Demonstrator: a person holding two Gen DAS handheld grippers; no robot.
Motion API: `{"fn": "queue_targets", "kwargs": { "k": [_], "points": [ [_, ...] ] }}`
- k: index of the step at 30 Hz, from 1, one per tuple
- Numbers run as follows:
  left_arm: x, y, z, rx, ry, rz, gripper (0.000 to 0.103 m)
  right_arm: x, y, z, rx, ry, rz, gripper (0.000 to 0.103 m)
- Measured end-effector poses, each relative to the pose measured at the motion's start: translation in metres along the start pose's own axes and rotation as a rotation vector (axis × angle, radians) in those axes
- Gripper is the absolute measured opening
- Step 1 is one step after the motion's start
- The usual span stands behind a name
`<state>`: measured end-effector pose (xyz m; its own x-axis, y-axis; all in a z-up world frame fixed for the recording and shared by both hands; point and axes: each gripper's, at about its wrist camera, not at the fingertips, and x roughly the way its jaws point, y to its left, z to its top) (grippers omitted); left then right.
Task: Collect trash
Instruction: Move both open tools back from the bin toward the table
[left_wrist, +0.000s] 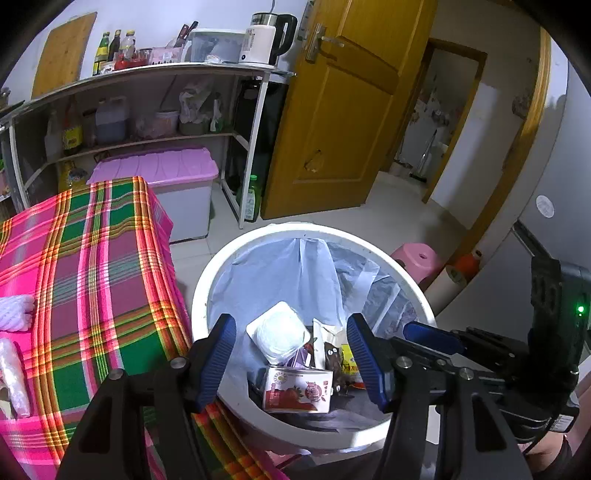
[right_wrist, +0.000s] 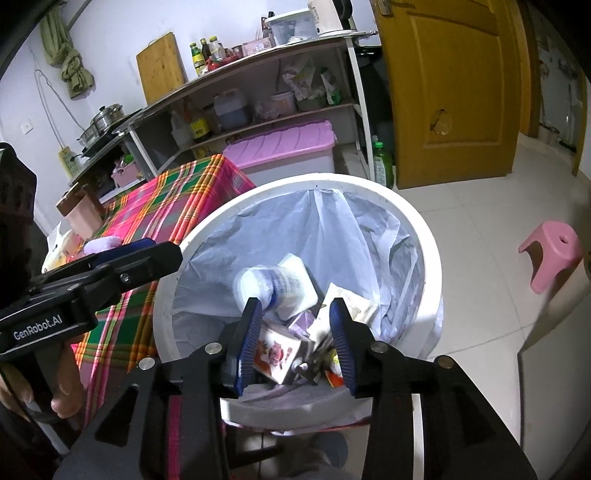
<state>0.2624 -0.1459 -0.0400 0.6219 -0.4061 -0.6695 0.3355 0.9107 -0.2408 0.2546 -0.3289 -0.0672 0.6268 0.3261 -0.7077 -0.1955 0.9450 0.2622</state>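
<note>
Blue-padded and spread apart, my left jaws (left_wrist: 291, 354) hang over the near rim of the white trash bin (left_wrist: 207, 280), released, with nothing between the pads. Through their gap I look down on the trash at the bottom of the pale bin liner (left_wrist: 273, 266): a small carton printed with strawberries (left_wrist: 299, 391) lies nearest, a white plastic tray (left_wrist: 279, 332) sits just beyond it, and crumpled wrappers (left_wrist: 332, 354) are piled to the right, touching the carton. My right jaws (right_wrist: 295, 339) are over the same bin from the near side, also released, pads apart and empty; below them the strawberry carton (right_wrist: 277, 350) rests among the wrappers, and a blurred white bottle or roll with blue print (right_wrist: 266, 284) lies against the white tray (right_wrist: 299, 280) on the far side of the heap. I cannot tell exactly what that blurred piece is. Left of the bin, touching its rim in both views, is the tabletop under a pink, green and orange plaid cloth (left_wrist: 92, 266), where a white foam net sleeve (left_wrist: 14, 314) and a clear plastic wrapper (left_wrist: 13, 373) lie at the left edge. Far behind stand a lilac-lidded storage box (left_wrist: 159, 173), a metal shelf rack (left_wrist: 147, 103) and a yellow wooden door (left_wrist: 340, 122); a pink stool (right_wrist: 550, 251) stands on the tiled floor to the right, well apart from the bin.
</note>
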Motion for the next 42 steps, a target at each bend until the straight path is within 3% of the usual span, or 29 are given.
{"fn": "queue_targets", "kwargs": {
  "k": [27, 42],
  "points": [
    [-0.093, 0.011, -0.031, -0.053, -0.105, 0.048, 0.062, -0.056, 0.064, -0.014, -0.101, -0.073, 0.072, 0.039],
    [-0.125, 0.033, -0.053, -0.097, -0.116, 0.098, 0.062, -0.067, 0.093, -0.023, -0.153, -0.085, 0.109, 0.04]
  ]
}}
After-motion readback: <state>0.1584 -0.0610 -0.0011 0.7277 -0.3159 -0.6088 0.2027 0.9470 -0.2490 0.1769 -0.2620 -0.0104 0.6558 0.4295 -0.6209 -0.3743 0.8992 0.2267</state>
